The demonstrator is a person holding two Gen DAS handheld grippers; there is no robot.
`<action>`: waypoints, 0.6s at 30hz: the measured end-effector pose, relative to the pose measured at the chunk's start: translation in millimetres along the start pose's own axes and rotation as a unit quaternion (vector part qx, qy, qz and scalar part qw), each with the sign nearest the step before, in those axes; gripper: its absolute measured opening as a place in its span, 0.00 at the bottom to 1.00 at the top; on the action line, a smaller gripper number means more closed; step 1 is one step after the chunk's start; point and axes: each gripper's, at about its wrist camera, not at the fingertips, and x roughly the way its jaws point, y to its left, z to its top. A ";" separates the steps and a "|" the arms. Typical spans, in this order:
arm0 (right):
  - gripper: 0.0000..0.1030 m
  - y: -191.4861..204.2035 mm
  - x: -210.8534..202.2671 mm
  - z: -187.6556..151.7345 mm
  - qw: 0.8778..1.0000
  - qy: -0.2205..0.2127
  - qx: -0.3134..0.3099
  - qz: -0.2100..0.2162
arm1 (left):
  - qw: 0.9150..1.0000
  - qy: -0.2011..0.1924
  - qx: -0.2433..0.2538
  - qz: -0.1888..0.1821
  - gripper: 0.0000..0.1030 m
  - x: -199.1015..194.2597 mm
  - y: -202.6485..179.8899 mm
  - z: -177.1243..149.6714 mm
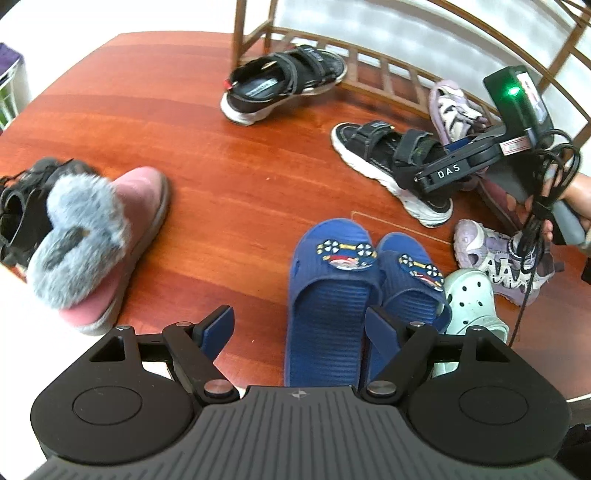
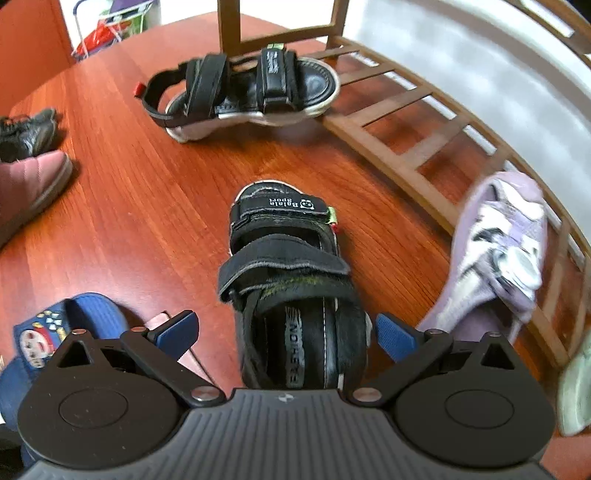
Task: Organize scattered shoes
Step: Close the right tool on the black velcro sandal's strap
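Observation:
My left gripper (image 1: 301, 326) is open above a pair of blue slippers (image 1: 328, 291) on the red wooden floor; one slipper's heel lies between the fingers. My right gripper (image 2: 286, 332) is open, with the heel of a black strap sandal (image 2: 284, 258) between its fingers; the same sandal shows in the left wrist view (image 1: 388, 162) under the right gripper (image 1: 424, 181). Its mate (image 2: 251, 88) (image 1: 284, 81) leans against the wooden shoe rack (image 2: 424, 122) (image 1: 388, 77). A purple sandal (image 2: 498, 243) lies against the rack.
A pink fur-lined boot (image 1: 92, 236) and a black shoe (image 1: 22, 206) lie at the left. A second purple sandal (image 1: 498, 254) and a mint clog (image 1: 472, 302) lie beside the blue slippers. A wire basket (image 2: 107, 26) stands at the far left.

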 end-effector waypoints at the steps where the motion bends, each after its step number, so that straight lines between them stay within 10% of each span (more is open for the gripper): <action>1: 0.99 -0.5 2.3 0.7 1.000 0.001 0.000 0.001 | 1.000 0.000 -0.003 0.003 0.77 -1.3 1.1 -1.6; 18: 0.74 -10.1 28.5 1.8 0.999 0.025 0.019 0.015 | 0.999 0.005 -0.034 0.020 0.78 -11.6 19.6 -11.2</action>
